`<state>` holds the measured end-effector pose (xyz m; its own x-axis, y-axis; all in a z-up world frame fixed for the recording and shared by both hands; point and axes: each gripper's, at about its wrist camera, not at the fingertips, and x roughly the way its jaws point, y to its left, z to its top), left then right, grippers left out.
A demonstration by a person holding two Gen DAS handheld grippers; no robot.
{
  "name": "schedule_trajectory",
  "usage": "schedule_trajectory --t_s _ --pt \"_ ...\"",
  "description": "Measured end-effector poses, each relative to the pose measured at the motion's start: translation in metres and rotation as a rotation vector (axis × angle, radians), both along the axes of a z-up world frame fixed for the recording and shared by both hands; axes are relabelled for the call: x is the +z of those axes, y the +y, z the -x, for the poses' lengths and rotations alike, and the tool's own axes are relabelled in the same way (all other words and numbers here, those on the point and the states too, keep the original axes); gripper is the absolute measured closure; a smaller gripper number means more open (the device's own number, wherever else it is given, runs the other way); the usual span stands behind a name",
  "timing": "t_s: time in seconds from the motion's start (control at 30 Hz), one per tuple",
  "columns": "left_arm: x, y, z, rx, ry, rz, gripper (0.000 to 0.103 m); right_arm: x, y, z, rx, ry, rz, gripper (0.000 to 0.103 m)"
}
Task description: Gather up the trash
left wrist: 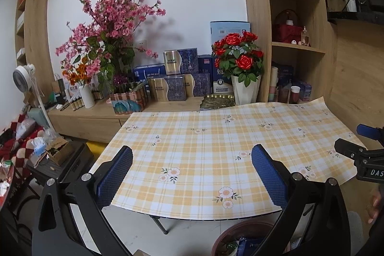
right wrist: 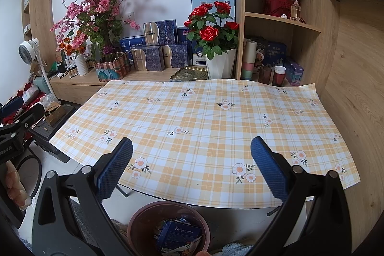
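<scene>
A brown round bin (right wrist: pixel 144 215) stands on the floor below the table's near edge and holds trash, among it a blue coffee box (right wrist: pixel 178 233). The bin also shows in the left wrist view (left wrist: pixel 230 235). My left gripper (left wrist: pixel 192 157) is open and empty above the near part of the table. My right gripper (right wrist: pixel 192 155) is open and empty above the table's near edge, over the bin. The table, covered with a yellow plaid floral cloth (right wrist: pixel 204 116), shows no trash on it. The right gripper appears at the right edge of the left wrist view (left wrist: pixel 360 148).
A wooden sideboard (right wrist: pixel 148 74) behind the table carries flower pots, blue boxes and a white vase of red roses (right wrist: pixel 219 64). Shelves (right wrist: pixel 283 20) stand at the right. A white fan (right wrist: pixel 28 49) and cluttered boxes (right wrist: pixel 51 112) are at the left.
</scene>
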<state>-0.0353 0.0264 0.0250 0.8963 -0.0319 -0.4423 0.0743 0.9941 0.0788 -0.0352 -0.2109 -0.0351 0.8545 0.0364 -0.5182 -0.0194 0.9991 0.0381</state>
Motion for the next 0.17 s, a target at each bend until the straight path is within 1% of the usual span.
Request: schedule_trajectory --t_s 0.07,0.17 --pt "0.0001 0.0011 0.0 -0.006 0.001 0.012 0.006 0.0016 -0.0008 0.0 0.0 0.0 -0.001 0.006" --pt "0.0009 -0.0015 0.0042 -0.004 -0.023 -0.009 0.006 0.0017 -0.0007 0.0001 0.0 -0.001 0.0 0.006"
